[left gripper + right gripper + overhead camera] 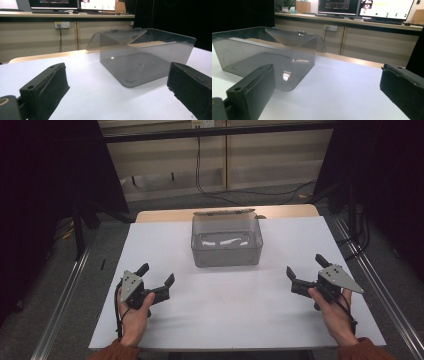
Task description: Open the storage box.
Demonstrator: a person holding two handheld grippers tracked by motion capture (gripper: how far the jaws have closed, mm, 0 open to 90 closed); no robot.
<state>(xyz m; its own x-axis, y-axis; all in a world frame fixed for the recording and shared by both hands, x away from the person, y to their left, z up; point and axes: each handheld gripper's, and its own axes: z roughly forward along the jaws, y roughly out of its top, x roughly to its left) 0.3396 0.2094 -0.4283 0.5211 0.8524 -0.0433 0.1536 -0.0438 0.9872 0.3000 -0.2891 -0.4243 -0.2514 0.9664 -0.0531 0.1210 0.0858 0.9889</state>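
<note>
The see-through box sits in the middle of the white table, lid tipped back. Both grippers, left and right, rest wide apart and hold nothing. I'd reach in slowly, one on each side.

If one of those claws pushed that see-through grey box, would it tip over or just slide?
The box looks low, wide and flat-bottomed, so it would probably slide on the smooth white table rather than tip. Its thin clear walls suggest it is light but stiff.
</note>
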